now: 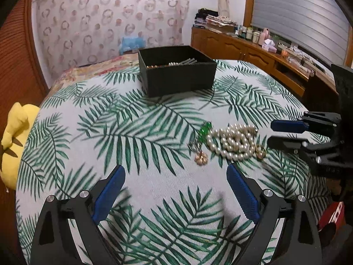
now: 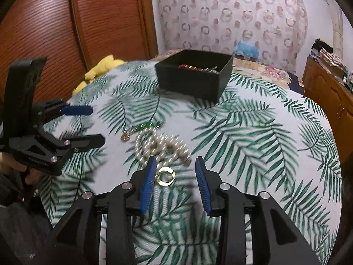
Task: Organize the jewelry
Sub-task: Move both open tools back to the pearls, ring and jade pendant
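A heap of pearl necklace (image 1: 235,142) lies on the palm-leaf cloth covering the surface (image 1: 141,137), well short of the black box (image 1: 177,70) that stands at the far side. Seen from the left wrist, a green piece (image 1: 204,130) touches the pearls' left end, a small gold flower-shaped piece (image 1: 200,159) lies just nearer than it, and a gold ring (image 1: 260,151) sits at the pearls' right end. The left gripper (image 1: 175,177) hovers near the pearls with its jaws spread wide and nothing between them. The right gripper (image 1: 270,133) reaches in from the right, its jaws parted and empty, the tips close to the ring. Only the right wrist view shows the ring (image 2: 165,175) lying flat between that gripper's blue pads (image 2: 149,181), close to the left one; whether it touches is unclear. A yellow soft toy (image 1: 14,141) lies at the surface's left edge.
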Tool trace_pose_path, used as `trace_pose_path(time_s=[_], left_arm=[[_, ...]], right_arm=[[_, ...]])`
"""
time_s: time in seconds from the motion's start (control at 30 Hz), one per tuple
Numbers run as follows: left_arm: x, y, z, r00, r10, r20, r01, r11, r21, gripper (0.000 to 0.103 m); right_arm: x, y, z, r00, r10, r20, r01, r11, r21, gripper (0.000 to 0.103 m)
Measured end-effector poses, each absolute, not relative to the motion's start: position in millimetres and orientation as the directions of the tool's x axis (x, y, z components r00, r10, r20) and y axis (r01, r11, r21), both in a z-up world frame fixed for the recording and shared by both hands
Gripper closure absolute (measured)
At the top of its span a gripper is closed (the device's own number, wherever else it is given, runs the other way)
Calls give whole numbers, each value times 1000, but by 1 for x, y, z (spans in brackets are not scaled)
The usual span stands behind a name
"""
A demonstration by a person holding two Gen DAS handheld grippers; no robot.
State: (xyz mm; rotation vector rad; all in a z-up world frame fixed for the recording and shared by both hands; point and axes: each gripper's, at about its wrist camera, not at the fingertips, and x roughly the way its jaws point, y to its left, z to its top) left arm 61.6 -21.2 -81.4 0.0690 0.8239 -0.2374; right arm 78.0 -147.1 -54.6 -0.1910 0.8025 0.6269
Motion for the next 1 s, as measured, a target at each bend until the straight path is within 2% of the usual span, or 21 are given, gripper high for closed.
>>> trace_pose_path(time_s=[0.2, 0.47, 0.5, 0.53, 0.67, 0.7, 0.77, 0.87, 0.97, 1.0], left_arm=[[62, -25, -87, 645, -190, -740, 246, 969, -34, 14], [61, -24, -89, 638, -202, -743, 251, 967, -47, 14], [62, -25, -90, 637, -203, -743, 253, 966, -47, 14], [63, -26, -89, 637, -201, -744, 256, 966, -42, 14], [67, -29, -88, 634, -208, -745, 264, 963, -45, 15], [68, -30, -88, 633, -214, -744, 268, 962, -49, 17], [72, -34, -88, 623, -219, -751, 277, 960, -50, 32], [75, -40, -90, 615, -222, -757, 288, 956, -46, 46], [79, -47, -91, 609, -218, -762, 301, 953, -32, 56], [79, -48, -92, 608, -218, -763, 304, 952, -30, 56]], right_arm=[[76, -135, -68, 491, 419, -763, -611, 791, 41, 63], [80, -124, -69, 498, 392, -773, -614, 789, 5, 64], [80, -124, -69, 503, 387, -773, -612, 791, -3, 65], [79, -124, -70, 517, 371, -771, -607, 794, -25, 75], [77, -128, -69, 515, 379, -769, -604, 797, -11, 75], [77, -129, -68, 518, 378, -767, -601, 799, -12, 75], [75, -132, -67, 522, 382, -763, -599, 801, -9, 75], [75, -135, -66, 527, 384, -758, -592, 806, -3, 75], [76, -137, -65, 529, 386, -755, -586, 810, 4, 75], [76, -138, -65, 530, 388, -754, -585, 811, 6, 75]])
